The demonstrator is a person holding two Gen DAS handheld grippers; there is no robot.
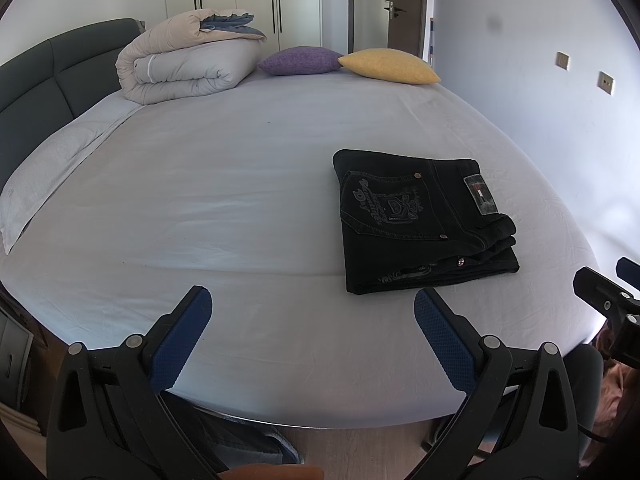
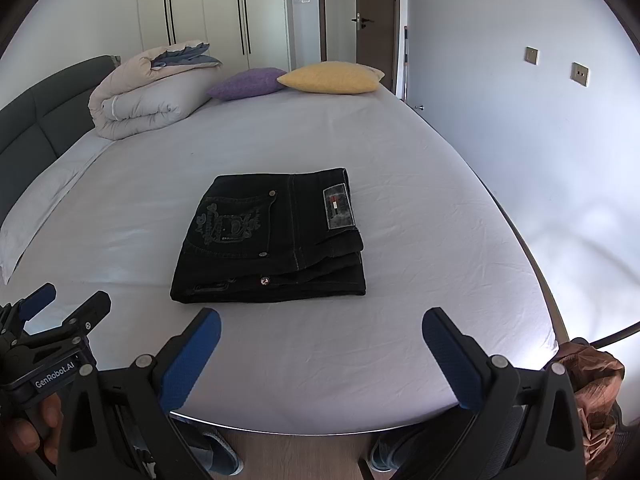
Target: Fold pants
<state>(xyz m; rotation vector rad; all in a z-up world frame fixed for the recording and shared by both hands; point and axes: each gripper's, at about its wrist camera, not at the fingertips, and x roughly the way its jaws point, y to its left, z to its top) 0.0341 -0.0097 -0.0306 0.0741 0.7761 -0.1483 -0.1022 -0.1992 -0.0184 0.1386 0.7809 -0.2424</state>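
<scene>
So both claws hang spread wide and empty over the near edge of the bed (image 2: 400, 152): left claw (image 1: 312, 334), right claw (image 2: 322, 346). Nothing blocks the black pants (image 2: 272, 240), folded into a neat stack with the back pocket and label patch up, just beyond. Farther off sit a rolled duvet (image 2: 148, 96), purple cushion (image 2: 246, 83) and yellow cushion (image 2: 332, 77). Only the right view catches a hand (image 2: 34, 428) gripping the left tool.

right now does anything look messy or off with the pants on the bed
Nothing stands out. The black pants lie folded in a compact stack on the bed sheet, layers roughly aligned. Both grippers, left and right, are open and clear of them.
</scene>
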